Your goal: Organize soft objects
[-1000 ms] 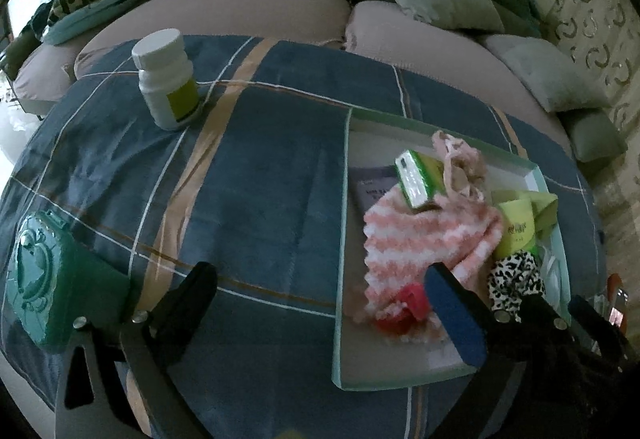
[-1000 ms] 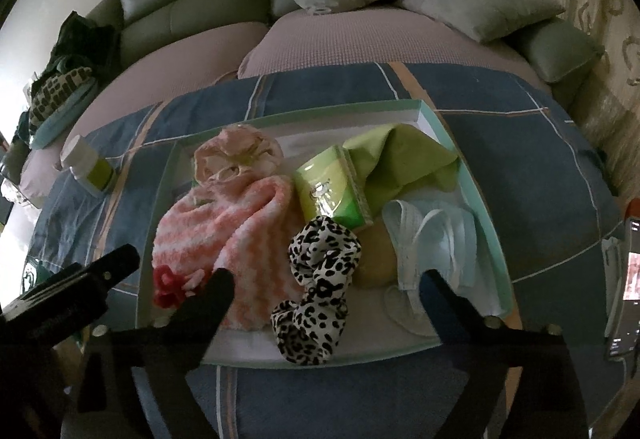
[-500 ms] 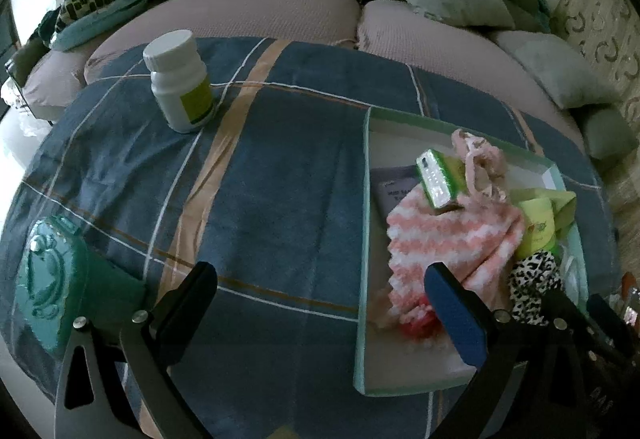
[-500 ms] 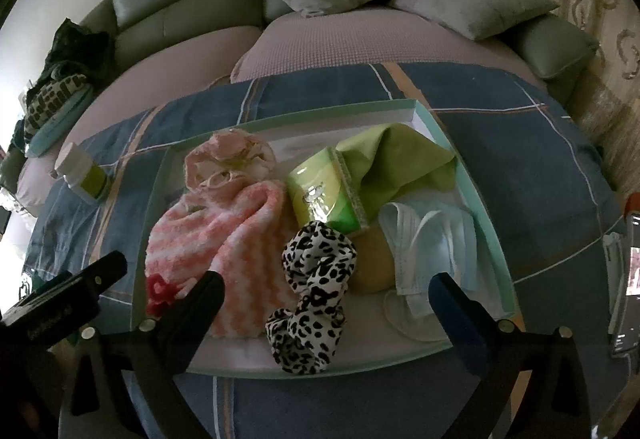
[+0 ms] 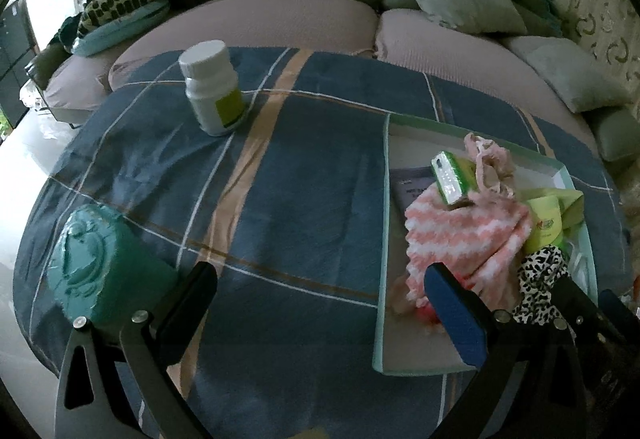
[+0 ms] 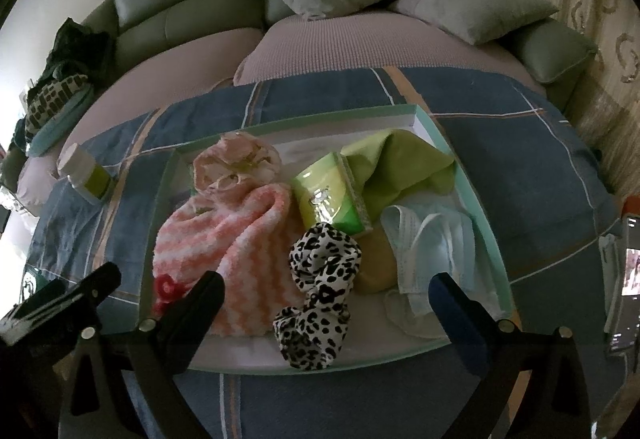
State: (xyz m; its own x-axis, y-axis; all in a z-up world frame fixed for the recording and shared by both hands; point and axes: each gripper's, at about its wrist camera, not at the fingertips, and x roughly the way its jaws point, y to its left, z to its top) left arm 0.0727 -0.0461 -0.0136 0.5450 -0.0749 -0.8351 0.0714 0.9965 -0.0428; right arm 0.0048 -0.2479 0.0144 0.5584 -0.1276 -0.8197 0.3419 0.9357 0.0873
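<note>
Hovering low over the near edge of the table [image 5: 304, 199], both grippers point toward the sofa [image 6: 208, 11] with their jaws spread wide and nothing between them. The left gripper [image 5: 320, 299] hangs over the bare plaid cloth [image 5: 280, 247] at the table's middle, its right finger [image 5: 456, 311] reaching over the tray's near left corner. The right gripper [image 6: 326, 303] sits level at the near rim of the tray [image 6: 472, 191], the fingers standing either side of the scrunchie [image 6: 320, 279] without touching it.

The tray lies on the right half of the table and holds all the soft things. A striped pink sock [image 6: 236, 243] fills its left part, with a pale pink frilly piece [image 6: 236, 163] at the far left corner. A green tissue pack [image 6: 332, 199] lies in the middle, tilted against a green cloth [image 6: 400, 163] that spreads to the far right corner. A face mask [image 6: 432, 251] lies along the right rim, partly over a yellow piece [image 6: 376, 267]. The leopard scrunchie runs from the centre down to the near rim, just beside the sock. In the left wrist view a small green box [image 5: 450, 177] rests on the sock's far end.

Off the tray, a white bottle [image 5: 212, 87] stands upright near the far left edge of the table, and a teal case [image 5: 100, 267] lies at the near left edge, just left of the left gripper.
</note>
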